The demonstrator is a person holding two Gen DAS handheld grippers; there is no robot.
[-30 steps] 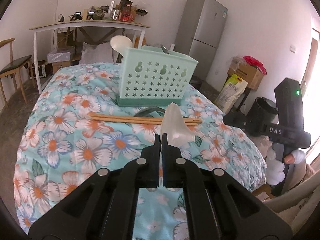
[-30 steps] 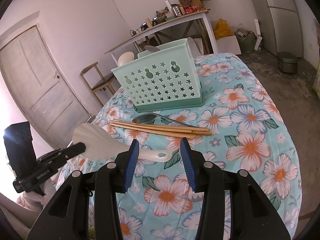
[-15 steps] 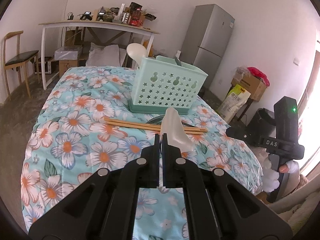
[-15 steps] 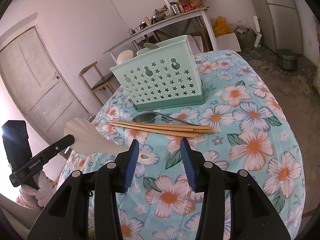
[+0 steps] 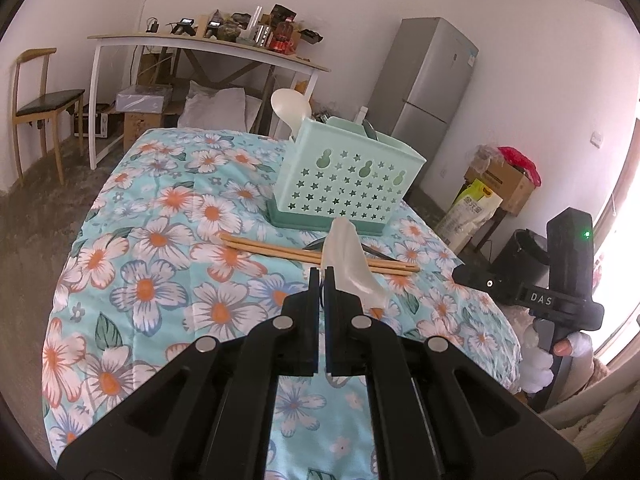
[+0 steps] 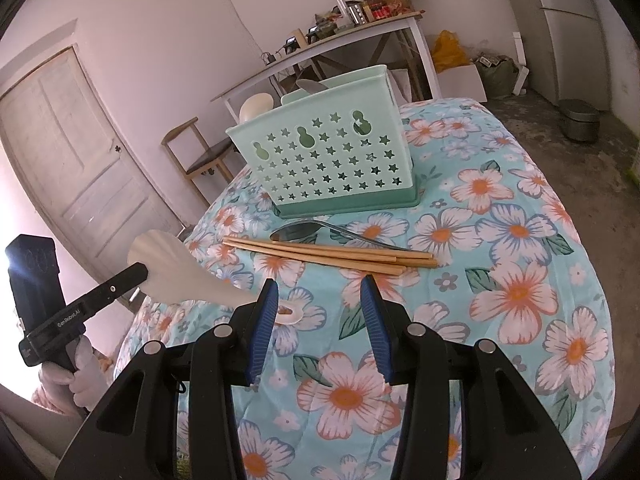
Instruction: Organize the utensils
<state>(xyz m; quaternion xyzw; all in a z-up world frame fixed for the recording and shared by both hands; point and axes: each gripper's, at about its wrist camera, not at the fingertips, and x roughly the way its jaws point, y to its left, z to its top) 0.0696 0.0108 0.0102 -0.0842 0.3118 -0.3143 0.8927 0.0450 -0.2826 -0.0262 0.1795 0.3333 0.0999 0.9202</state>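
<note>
Lifted since before: white rice paddle (image 6: pixel 180 280), pinched in my closed left gripper (image 5: pixel 322 276), off the floral cloth (image 5: pixel 168 248). Caddy (image 5: pixel 344 184): contents mostly hidden. Before it: chopsticks (image 6: pixel 328 254), spoon (image 6: pixel 304 230). Right gripper (image 6: pixel 320 304): agape, empty.

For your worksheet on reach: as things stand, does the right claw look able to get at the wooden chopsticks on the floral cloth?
Probably yes. The right claw is open and empty, and the chopsticks lie just ahead of it with only bare cloth between. The metal spoon lies behind them, out of the way.
</note>
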